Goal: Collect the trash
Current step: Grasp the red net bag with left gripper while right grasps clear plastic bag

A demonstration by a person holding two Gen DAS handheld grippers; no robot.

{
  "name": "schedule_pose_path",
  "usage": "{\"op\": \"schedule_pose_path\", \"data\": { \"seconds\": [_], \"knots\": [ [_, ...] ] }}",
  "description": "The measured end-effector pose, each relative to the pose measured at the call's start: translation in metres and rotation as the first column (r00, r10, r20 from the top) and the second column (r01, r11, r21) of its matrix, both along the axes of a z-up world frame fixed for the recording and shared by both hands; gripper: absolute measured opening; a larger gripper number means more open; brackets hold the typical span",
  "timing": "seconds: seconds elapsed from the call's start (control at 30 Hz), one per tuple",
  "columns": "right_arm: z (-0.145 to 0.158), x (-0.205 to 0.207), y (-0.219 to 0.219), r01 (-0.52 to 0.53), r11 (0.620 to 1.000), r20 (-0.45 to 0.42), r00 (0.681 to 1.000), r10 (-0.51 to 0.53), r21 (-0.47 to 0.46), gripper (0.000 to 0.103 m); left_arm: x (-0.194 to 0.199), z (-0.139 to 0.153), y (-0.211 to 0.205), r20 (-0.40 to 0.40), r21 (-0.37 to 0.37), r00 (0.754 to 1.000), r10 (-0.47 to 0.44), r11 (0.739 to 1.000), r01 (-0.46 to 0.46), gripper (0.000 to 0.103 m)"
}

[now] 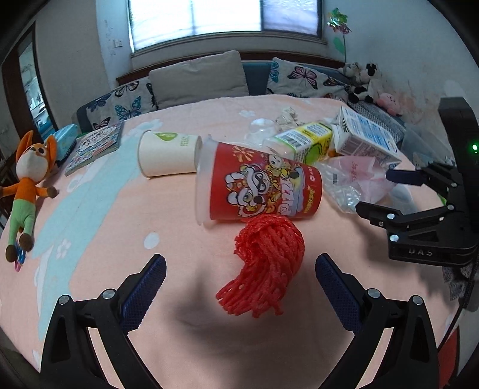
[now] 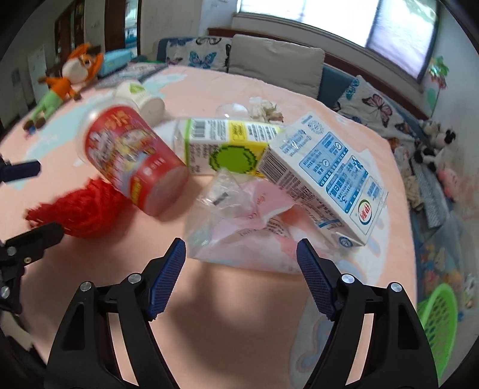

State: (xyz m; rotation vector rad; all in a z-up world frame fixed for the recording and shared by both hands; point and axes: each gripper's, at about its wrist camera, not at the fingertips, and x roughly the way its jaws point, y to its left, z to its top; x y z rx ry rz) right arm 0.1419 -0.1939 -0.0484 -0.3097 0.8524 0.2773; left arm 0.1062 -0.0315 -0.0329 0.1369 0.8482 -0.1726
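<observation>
pink bedding (image 1: 185, 239) covers a bed under a bright window (image 1: 224, 18), with butterfly pillows (image 1: 125, 101) and a beige cushion (image 1: 197, 74) along the far edge. trash lies in a heap mid-bed. a red cup (image 1: 263, 185) rests on its side, and a white paper cup (image 1: 167, 154) lies tipped just beyond it, mouth toward it. a red foam net (image 1: 266, 266) sits against the red cup's near side. right of them a green-yellow carton (image 2: 227, 143) and a white-blue carton (image 2: 323, 176) lie side by side, the white-blue one propped over a clear plastic bag (image 2: 236, 215) with pink inside. crumpled clear plastic (image 1: 262, 127) and a wad of paper (image 1: 289, 115) lie farther back.

left gripper (image 1: 239, 272) hangs over the net with jaws wide, the net between the pads but not pinched. right gripper (image 2: 241, 260) has jaws spread fairly wide, empty, tips just short of the bag's near edge; whether they touch it i cannot tell. a fox plush (image 1: 30, 179) and a book (image 1: 95, 146) lie at the left edge, a green basket (image 2: 440, 317) low on the right.
</observation>
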Motion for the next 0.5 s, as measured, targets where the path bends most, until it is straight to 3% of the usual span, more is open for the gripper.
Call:
{"op": "schedule_pose_path", "data": {
  "seconds": [0.07,0.13,0.23,0.37,0.5],
  "knots": [
    [-0.004,0.002,-0.001,0.002,1.0,0.002,1.0,-0.002,-0.014,0.074,0.004,-0.003,-0.003,-0.012,-0.005,1.0,-0.014,1.0,0.014,0.096],
    [-0.007,0.002,-0.002,0.006,1.0,0.011,1.0,-0.006,-0.029,0.062,0.009,-0.006,-0.007,-0.014,-0.003,1.0,-0.028,1.0,0.028,0.092],
    [-0.007,0.0,-0.009,0.009,1.0,-0.002,1.0,-0.009,0.003,0.041,0.014,-0.01,-0.014,-0.029,0.004,0.998,-0.052,0.999,0.052,0.072],
    [-0.001,-0.006,-0.019,0.017,0.997,-0.011,1.0,-0.016,0.07,0.032,0.018,-0.013,-0.015,-0.048,-0.015,0.996,-0.071,0.997,0.071,0.062],
    [0.003,-0.012,-0.025,0.033,0.994,-0.017,0.999,-0.032,0.1,0.031,0.02,-0.015,-0.016,-0.061,-0.034,0.995,-0.083,0.996,0.081,0.048]
  ]
}}
